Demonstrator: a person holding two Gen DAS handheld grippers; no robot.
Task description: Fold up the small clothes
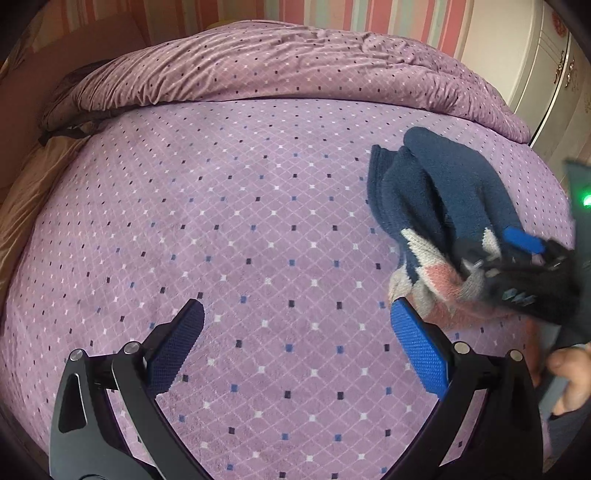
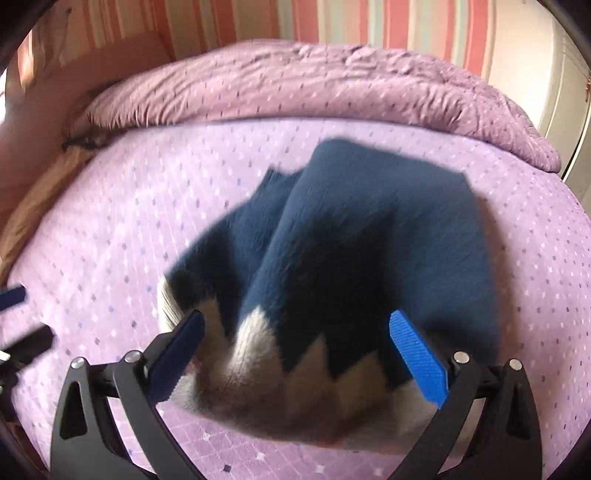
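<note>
Navy knit makes up most of the small sweater, with a zigzag band of cream and salmon pink along one end. It lies bunched on the purple bedsheet, which carries a grid of small white, blue and dark diamonds.

In the right wrist view the sweater fills the middle of the picture, blurred. The right gripper stands with its jaws spread wide. The cream and pink end of the sweater sits in the gap between them, and the navy part stretches away ahead of the tips. The left finger touches or overlaps the cream edge; whether the right pad touches the cloth cannot be told through the blur. Nothing is pinched.

In the left wrist view the left gripper is likewise spread wide, with only bare sheet between its fingers. The sweater lies to its right; the pink and cream end is just beside the tip of its right finger. The other gripper shows there as a dark, blurred shape over that same end.

A rumpled purple duvet is heaped along the far side of the bed, before a striped wall.
</note>
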